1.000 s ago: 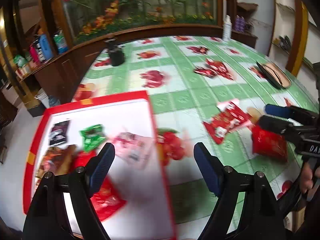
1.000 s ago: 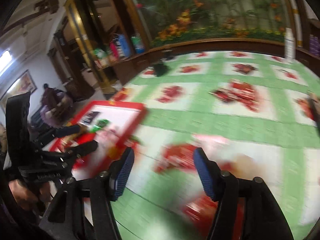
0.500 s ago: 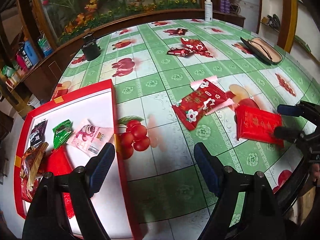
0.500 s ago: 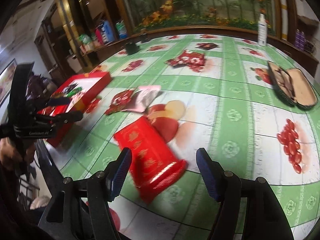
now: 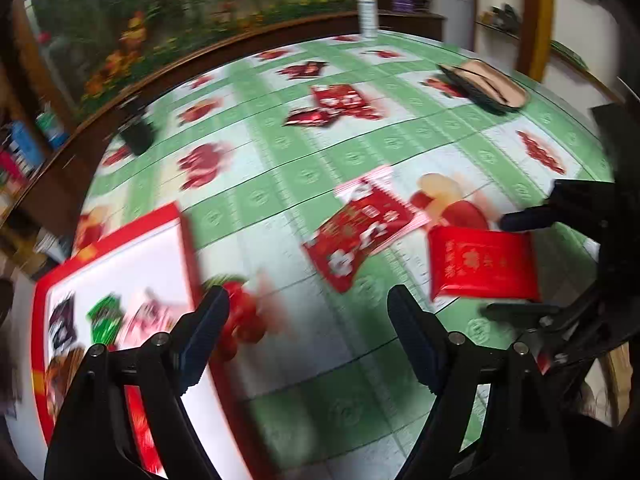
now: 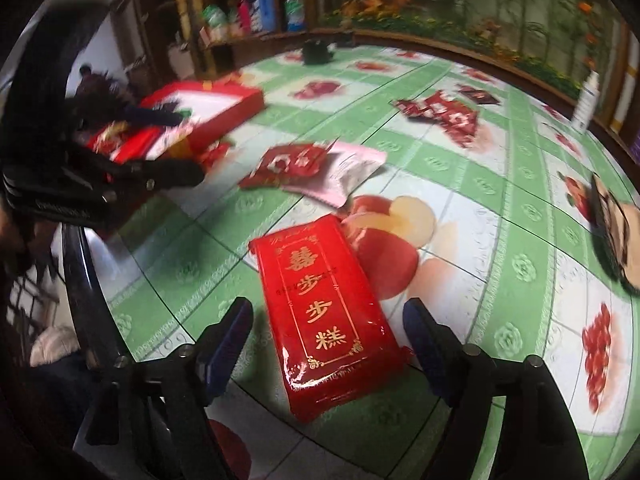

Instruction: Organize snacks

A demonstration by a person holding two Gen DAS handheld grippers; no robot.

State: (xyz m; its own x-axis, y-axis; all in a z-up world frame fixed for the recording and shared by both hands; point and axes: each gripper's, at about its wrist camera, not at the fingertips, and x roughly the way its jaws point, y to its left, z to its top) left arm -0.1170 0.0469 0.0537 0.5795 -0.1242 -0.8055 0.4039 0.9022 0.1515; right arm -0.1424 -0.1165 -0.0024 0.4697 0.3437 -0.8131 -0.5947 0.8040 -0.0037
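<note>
A large red cake packet with gold lettering [image 6: 324, 304] lies flat on the table between the open fingers of my right gripper [image 6: 328, 320]; it also shows in the left wrist view [image 5: 482, 264]. My left gripper [image 5: 308, 320] is open and empty, above the table beside the red-rimmed tray [image 5: 132, 232], which holds several small snack packets [image 5: 104, 320]. A red and pink packet pair [image 5: 364, 228] lies mid-table, also in the right wrist view [image 6: 312, 168]. More red packets [image 5: 336, 104] lie farther back.
A glasses case [image 5: 484, 84] lies at the far right. A black object [image 5: 136, 132] and a white bottle [image 5: 367, 12] stand at the table's far edge. Shelves with goods [image 6: 248, 12] lie beyond the table.
My right gripper has closed in on the large red packet, which now lies between its fingers. My left gripper has swung right, away from the tray.
</note>
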